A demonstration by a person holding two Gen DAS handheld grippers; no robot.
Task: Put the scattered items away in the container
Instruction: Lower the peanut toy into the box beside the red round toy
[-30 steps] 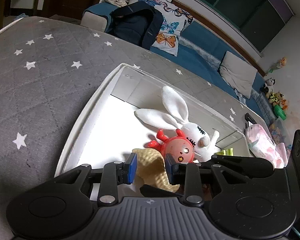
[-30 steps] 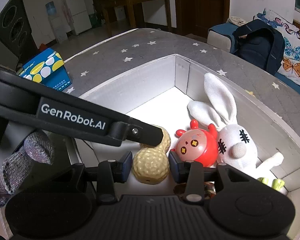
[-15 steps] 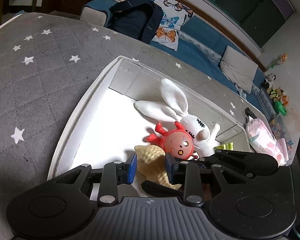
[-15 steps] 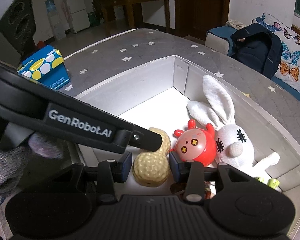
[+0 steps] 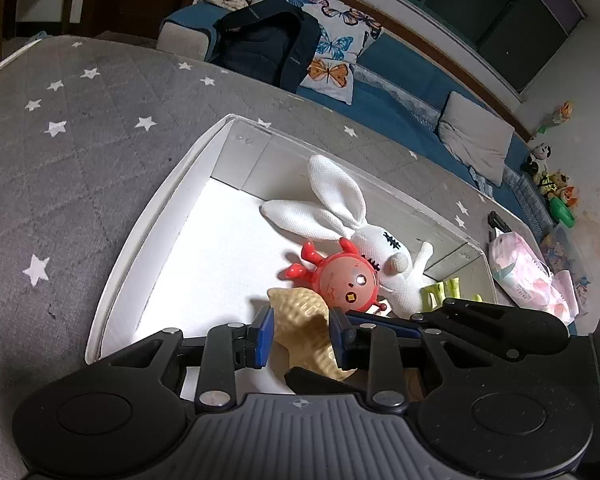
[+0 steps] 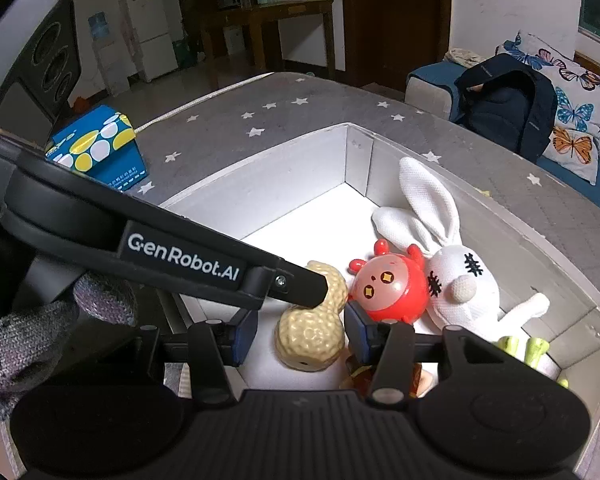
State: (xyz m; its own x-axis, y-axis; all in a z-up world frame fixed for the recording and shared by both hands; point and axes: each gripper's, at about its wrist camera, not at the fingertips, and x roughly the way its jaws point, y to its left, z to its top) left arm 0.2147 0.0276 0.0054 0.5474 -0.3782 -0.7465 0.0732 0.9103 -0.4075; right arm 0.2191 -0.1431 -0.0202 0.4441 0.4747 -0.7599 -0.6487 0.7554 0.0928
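Note:
A white open box (image 5: pixel 140 248) (image 6: pixel 260 160) lies on the grey star-print mattress. Inside lie a white rabbit plush (image 5: pixel 376 240) (image 6: pixel 460 280), a red round toy (image 5: pixel 344 276) (image 6: pixel 392 288) and a tan peanut toy (image 5: pixel 300 316) (image 6: pixel 308 332) on the box floor. My left gripper (image 5: pixel 300 338) is closing, its blue pads against the peanut's far lobe; its labelled finger (image 6: pixel 180 252) crosses the right wrist view. My right gripper (image 6: pixel 300 330) straddles the peanut's near lobe with its jaws opening, and a gap shows beside the left pad.
A green toy (image 5: pixel 440 292) (image 6: pixel 520 348) sits in the box's near corner. On the mattress are a blue patterned tissue box (image 6: pixel 96 152) and a pink wipes pack (image 5: pixel 524 272). A dark backpack (image 5: pixel 268 52) leans on the sofa. A gloved hand (image 6: pixel 40 332) holds the left gripper.
The right gripper's pads have spread away from the peanut, which rests on the box floor. The left gripper stays around the peanut's far end. Both hands have barely shifted.

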